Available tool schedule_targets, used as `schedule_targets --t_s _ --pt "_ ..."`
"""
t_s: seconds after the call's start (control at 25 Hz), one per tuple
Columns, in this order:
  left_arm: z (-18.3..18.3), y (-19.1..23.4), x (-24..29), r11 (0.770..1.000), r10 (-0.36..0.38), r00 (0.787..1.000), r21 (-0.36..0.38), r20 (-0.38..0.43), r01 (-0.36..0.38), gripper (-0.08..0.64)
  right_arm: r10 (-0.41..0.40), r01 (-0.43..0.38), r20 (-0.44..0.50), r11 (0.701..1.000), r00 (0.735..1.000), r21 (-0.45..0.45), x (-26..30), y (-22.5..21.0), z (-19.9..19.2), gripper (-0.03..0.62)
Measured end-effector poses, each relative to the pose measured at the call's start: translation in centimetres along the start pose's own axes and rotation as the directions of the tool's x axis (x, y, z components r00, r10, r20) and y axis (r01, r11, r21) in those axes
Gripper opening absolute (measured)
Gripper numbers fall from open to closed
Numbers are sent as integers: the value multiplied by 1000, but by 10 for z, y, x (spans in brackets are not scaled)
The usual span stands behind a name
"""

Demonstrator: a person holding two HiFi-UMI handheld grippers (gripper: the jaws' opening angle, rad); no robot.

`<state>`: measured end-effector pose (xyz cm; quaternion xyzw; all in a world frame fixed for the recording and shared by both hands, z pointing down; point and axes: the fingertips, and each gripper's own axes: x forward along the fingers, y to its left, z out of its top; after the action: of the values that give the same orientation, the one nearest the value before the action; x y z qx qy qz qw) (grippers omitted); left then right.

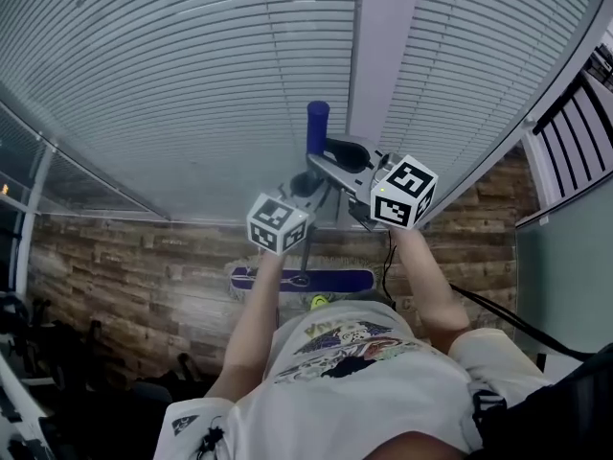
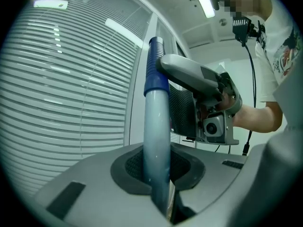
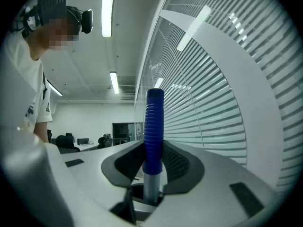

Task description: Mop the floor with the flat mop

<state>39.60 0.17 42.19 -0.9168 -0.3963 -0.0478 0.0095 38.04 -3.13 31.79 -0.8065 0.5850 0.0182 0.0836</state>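
Note:
The flat mop stands upright in front of me, its blue head [image 1: 302, 279] lying on the wood-plank floor [image 1: 124, 266]. Its pale pole [image 2: 156, 145] ends in a ribbed blue grip [image 3: 154, 126] at the top [image 1: 317, 127]. My left gripper [image 1: 305, 190] is shut on the pale pole below the grip, the pole pressed between its dark pads [image 2: 135, 167]. My right gripper [image 1: 330, 156] is higher up, shut on the lower part of the blue grip. In the left gripper view the right gripper [image 2: 163, 63] reaches in from the right, held by a hand.
White slatted blinds [image 1: 192, 84] and a white pillar [image 1: 383, 36] rise just beyond the mop. A black cable [image 1: 498, 310] trails at my right. Dark chairs and gear [image 1: 57, 353] stand at the lower left. Desks and office chairs [image 3: 71, 142] stand further back in the room.

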Motion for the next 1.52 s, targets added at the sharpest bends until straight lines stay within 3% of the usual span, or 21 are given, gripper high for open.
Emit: schedule_targets --t_s 0.4,0.72,0.96,1.24,1.36,1.44,1.52 --pt "-5 -29 -10 984 179 982 11 -54 -178 58 241 -240 -7 969 971 62 -27 36 0 121" --pt "-3 -64 1 946 324 940 57 -103 -320 48 404 -401 -13 909 914 111 -74 54 9 123" --pt "3 -95 -16 888 460 880 77 -117 -454 40 565 -559 -10 819 825 126 -103 93 17 127" --pt "0 -125 -39 828 560 816 80 -144 -554 32 712 -704 -31 699 701 126 -131 138 18 132" --pt "-1 -137 -48 815 578 801 72 -154 -575 31 756 -746 -42 652 653 134 -140 155 17 133" --pt "-11 -146 -55 804 594 790 70 -153 -591 31 788 -776 -52 614 614 146 -148 165 6 133" --pt "-18 -154 -60 778 626 763 57 -159 -626 31 823 -807 -60 566 565 168 -158 175 0 135"
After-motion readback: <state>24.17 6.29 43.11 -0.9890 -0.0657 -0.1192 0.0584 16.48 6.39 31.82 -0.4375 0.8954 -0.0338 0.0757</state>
